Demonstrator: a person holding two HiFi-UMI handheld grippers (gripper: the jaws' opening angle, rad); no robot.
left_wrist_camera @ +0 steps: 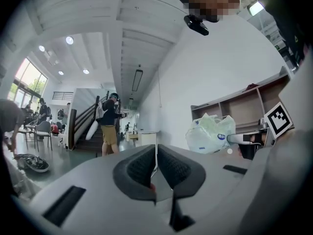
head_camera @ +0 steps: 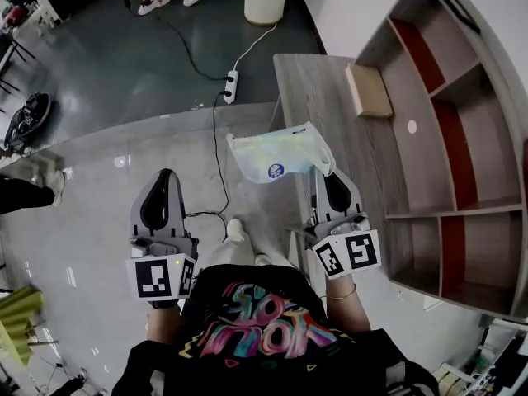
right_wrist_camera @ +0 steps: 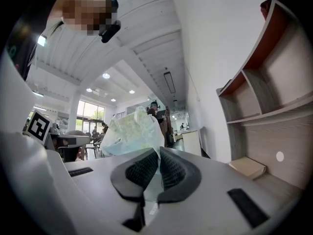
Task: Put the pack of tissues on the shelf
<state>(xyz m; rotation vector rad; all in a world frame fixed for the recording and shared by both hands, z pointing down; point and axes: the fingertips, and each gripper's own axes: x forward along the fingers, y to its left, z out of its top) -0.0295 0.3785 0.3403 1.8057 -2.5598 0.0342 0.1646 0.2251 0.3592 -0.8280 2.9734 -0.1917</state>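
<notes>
- The right tool (right_wrist_camera: 159, 152) has its jaws pressed together on the plastic edge of a pale green, soft, plastic-wrapped pack of tissues (head_camera: 276, 153).
- The pack hangs in the air above the grey floor (head_camera: 124, 180), just beside the grey wooden desk (head_camera: 318, 97).
- It is apart from the open wooden shelf (head_camera: 437, 139) with red back panels.
- The left tool (left_wrist_camera: 156, 154) has its jaws together with nothing between them.

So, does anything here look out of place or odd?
Yes: the pack of tissues sticks out unsupported from the right claw, pinched only by a wrapper edge. A power strip and its cable lie loose across the floor.
</notes>
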